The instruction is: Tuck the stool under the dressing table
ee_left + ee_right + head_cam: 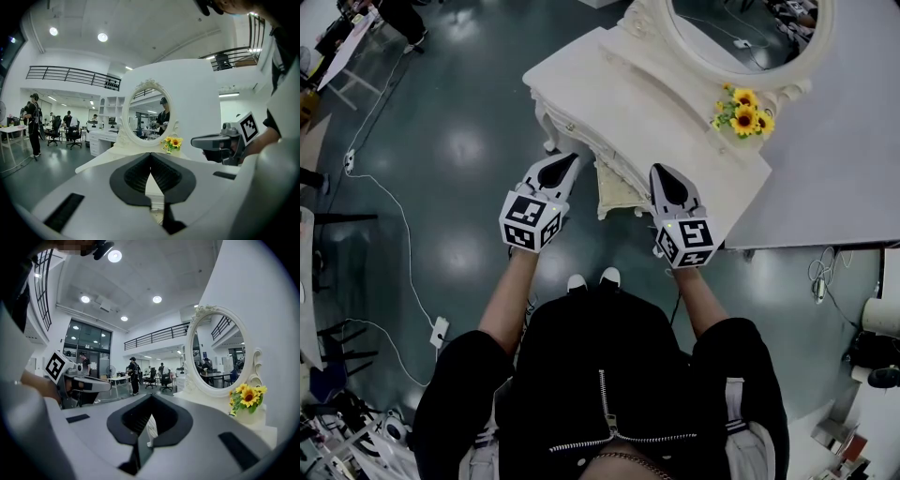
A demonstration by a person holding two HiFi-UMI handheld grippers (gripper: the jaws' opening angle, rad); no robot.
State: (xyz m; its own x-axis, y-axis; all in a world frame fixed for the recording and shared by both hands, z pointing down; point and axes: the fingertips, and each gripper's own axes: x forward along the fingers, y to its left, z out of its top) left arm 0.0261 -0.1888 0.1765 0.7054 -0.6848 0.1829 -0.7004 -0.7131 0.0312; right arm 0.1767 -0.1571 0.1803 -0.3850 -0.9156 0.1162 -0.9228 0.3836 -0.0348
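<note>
We hold the left gripper (571,160) and the right gripper (662,172) with jaws closed together and nothing gripped, both at the front edge of the dressing table (609,89). The stool (617,193) stands between them, mostly under this table. Sunflowers (742,109) stand on the table's top, beside its oval mirror (741,33).

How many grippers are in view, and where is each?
2. The left gripper is at the dressing table's front edge, left of the stool; the right gripper is right of the stool. None seems hidden.
</note>
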